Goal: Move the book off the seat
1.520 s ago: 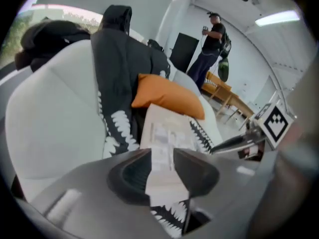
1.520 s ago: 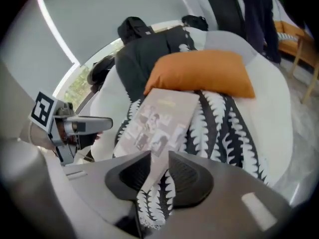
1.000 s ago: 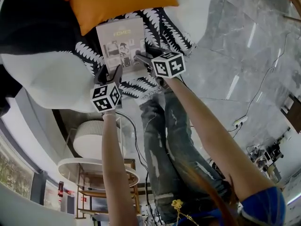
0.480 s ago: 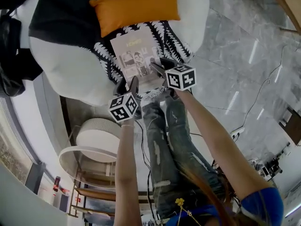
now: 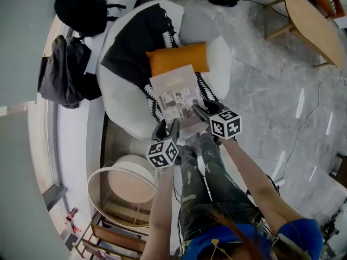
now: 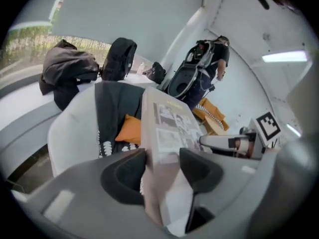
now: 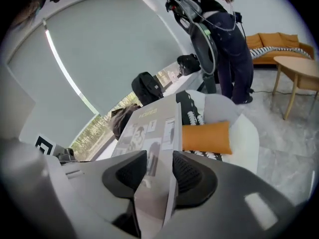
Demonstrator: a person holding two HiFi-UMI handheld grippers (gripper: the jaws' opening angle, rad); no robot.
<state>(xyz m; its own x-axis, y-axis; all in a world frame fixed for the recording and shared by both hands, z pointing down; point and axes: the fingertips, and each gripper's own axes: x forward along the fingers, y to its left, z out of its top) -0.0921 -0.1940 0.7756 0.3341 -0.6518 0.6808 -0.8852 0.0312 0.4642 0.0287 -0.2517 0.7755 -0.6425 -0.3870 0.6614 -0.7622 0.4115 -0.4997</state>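
Book (image 5: 176, 92) between both grippers' jaws

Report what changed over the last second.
The left gripper and right gripper have just been closing their jaws on the near edge of the book and raised it off the chair. The orange cushion stayed on the seat.

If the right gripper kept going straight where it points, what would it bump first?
The right gripper grips the book, which travels with it. Past that, it would probably meet the orange cushion on the white chair, though depth is hard to judge.
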